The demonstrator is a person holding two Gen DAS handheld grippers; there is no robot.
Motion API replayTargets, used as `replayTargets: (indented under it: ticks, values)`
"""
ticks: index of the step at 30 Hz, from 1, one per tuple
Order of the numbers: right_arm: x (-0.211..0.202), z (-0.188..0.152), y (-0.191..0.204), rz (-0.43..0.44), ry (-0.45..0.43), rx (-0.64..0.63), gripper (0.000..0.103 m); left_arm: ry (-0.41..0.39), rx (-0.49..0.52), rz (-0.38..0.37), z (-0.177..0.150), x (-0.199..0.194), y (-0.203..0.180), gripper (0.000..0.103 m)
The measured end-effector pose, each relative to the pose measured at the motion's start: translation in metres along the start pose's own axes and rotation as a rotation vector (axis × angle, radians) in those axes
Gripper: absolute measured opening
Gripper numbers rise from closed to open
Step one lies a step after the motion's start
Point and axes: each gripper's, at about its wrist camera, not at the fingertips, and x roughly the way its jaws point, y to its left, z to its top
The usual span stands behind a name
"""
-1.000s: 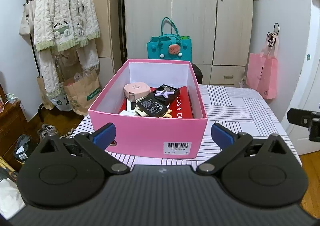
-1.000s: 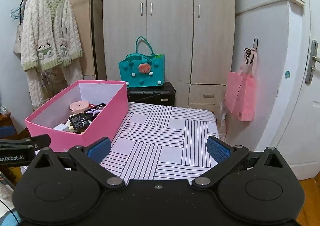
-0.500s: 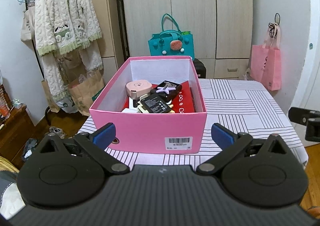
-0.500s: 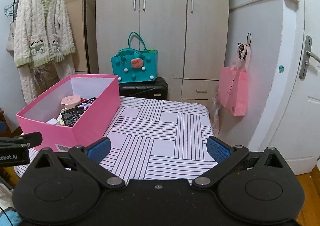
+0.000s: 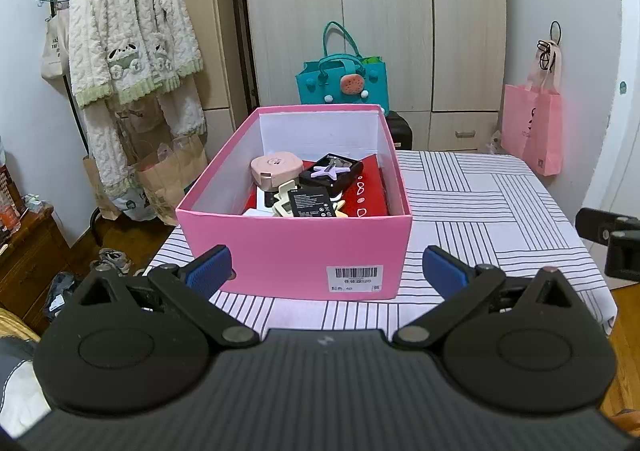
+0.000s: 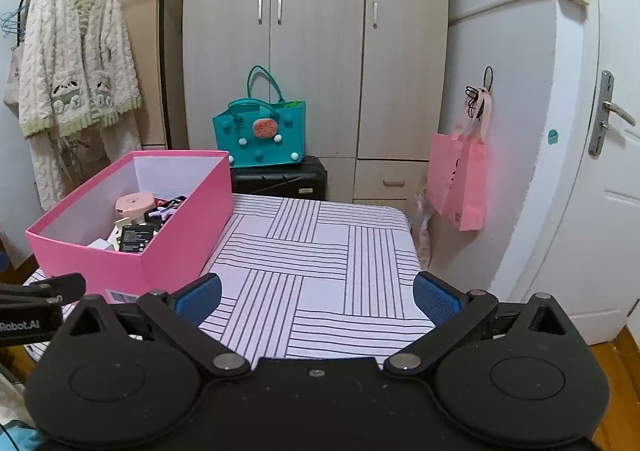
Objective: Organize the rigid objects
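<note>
A pink box (image 5: pixel 294 243) (image 6: pixel 176 247) stands on the left part of a striped table (image 5: pixel 492 207) (image 6: pixel 312 251). Inside lie a round pink case (image 5: pixel 275 167), a black battery (image 5: pixel 310 202), a black tray with a lilac star (image 5: pixel 331 173) and a red flat pack (image 5: pixel 366 195). My left gripper (image 5: pixel 326 270) is open, held just short of the box's near wall, with nothing between its fingers. Over the table's bare near right part, my right gripper (image 6: pixel 316 297) is open and holds nothing.
A teal bag (image 6: pixel 260 139) sits on a black suitcase (image 6: pixel 280 179) behind the table, before a wardrobe. A pink bag (image 6: pixel 458 179) hangs on the right wall near a door. A fleece robe (image 5: pixel 128 47) hangs left. The right gripper's body (image 5: pixel 612 239) shows at the edge.
Both grippers have pulled back from the table and risen slightly; the box looks smaller and more of the striped cloth shows. Jaws stayed open.
</note>
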Motion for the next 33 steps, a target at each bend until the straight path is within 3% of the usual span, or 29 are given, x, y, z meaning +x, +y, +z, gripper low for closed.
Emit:
replayTargets:
  ticks: [20,33]
  values:
    - [0.009,-0.003,0.0,0.012,-0.011,0.018,0.103,-0.007,0.001,-0.024,-0.001,0.004,0.007,0.103]
    - [0.01,-0.004,0.004,0.021,-0.019,0.009,0.103,-0.016,0.007,0.013,0.001,0.005,0.009,0.103]
